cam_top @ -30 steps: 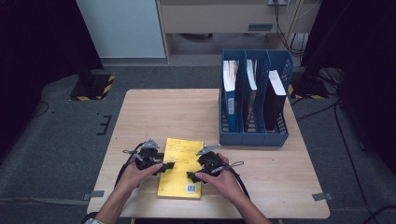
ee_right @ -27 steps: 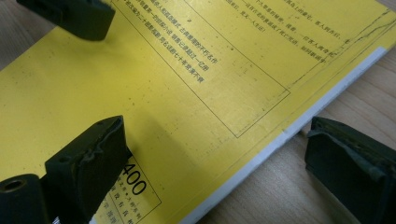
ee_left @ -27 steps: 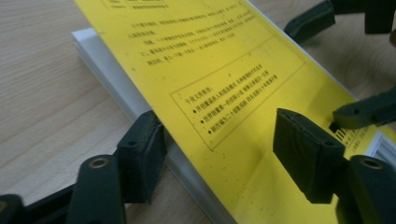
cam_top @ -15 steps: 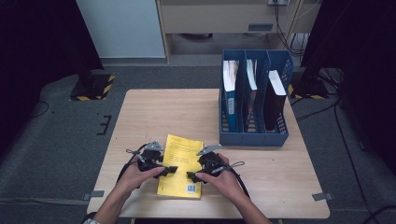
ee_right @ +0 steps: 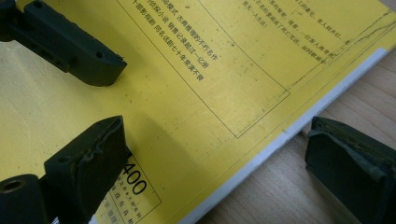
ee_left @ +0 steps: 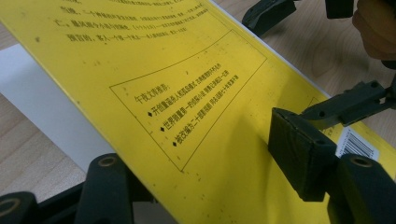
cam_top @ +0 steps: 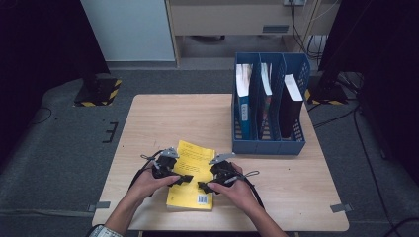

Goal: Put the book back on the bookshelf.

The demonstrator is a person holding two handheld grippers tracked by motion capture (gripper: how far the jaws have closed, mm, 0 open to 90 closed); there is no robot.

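A yellow book lies on the wooden table near its front edge, with a barcode at its near corner. My left gripper is at the book's left edge. In the left gripper view the left gripper has one jaw low beside the white page edge and the other pad just over the yellow cover. Its jaws have just been closing, with the book's edge between them. My right gripper stands open at the book's right edge. The right gripper has one pad over the yellow cover and the other over bare wood.
A blue three-slot file holder stands at the back right of the table with upright books in its slots. Bare wood lies left of and behind the yellow book. Dark floor surrounds the table.
My left gripper has shifted a little toward me along the book's left edge. The right gripper and the book have stayed where they were.
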